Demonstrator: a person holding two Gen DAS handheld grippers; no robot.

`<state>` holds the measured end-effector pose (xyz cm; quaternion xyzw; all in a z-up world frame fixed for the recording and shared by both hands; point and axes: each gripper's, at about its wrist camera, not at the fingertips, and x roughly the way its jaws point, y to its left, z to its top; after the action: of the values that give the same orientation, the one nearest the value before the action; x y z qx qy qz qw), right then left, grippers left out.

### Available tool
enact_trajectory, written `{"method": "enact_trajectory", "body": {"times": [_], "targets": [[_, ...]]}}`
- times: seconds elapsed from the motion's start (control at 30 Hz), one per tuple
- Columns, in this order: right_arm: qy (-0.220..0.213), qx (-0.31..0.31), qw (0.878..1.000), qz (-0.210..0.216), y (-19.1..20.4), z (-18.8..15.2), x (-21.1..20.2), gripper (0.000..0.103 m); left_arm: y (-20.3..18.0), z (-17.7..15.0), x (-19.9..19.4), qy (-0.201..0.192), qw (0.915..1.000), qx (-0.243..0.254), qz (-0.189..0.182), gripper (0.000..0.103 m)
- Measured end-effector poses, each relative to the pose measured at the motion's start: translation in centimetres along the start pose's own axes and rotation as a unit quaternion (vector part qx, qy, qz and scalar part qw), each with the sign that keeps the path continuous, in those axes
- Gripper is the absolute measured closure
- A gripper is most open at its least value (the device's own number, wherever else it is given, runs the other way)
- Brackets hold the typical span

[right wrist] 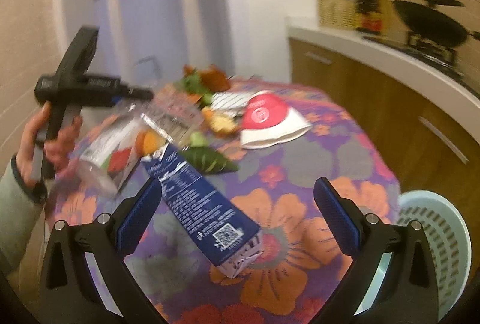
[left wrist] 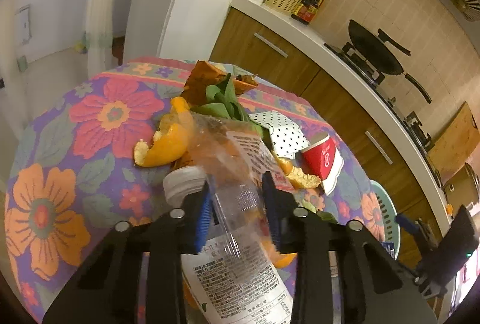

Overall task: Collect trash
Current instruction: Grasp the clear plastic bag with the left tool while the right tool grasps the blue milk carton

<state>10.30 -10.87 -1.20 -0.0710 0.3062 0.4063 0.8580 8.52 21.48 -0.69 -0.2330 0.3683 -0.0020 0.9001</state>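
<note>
- We find the left gripper [left wrist: 235, 204] clamped on a clear plastic bottle [left wrist: 237, 234], raised off the worktop [right wrist: 300, 198].
- Right gripper [right wrist: 237, 213] fingers gape around the blue carton [right wrist: 204, 207], untouched.
- Next, we judge: bottle to the basket [right wrist: 435, 234] at four o'clock.

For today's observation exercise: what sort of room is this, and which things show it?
Most likely a home kitchen: a black pan on a stove, wooden cabinets under a counter, and a sauce bottle.

Carton [right wrist: 204, 204] on table [right wrist: 345, 162], paper cup [right wrist: 270, 120] behind it, basket [right wrist: 435, 240] right of table.
</note>
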Motion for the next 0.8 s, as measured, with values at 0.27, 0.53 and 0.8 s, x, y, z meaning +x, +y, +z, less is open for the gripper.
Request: {"method": "enact_trajectory", "body": {"times": [0.27,0.53,0.8], "targets": [[0.055,-0.060,0.996,0.026,1.2,-0.7,3.1,0.006,-1.2,-0.8,-3.5,-0.045,0.9984,0.018,-0.027,0.090],[0.079,-0.051,0.995,0.043,1.7,-1.3,3.7,0.049,-3.7,-1.1,-6.6,-0.084,0.9946,0.053,-0.030,0.090],[0.059,-0.030,0.997,0.043,3.5,-2.8,0.7,0.068,-6.4,-2.2,-7.3,-0.095,0.9917,0.076,-0.041,0.090]]}}
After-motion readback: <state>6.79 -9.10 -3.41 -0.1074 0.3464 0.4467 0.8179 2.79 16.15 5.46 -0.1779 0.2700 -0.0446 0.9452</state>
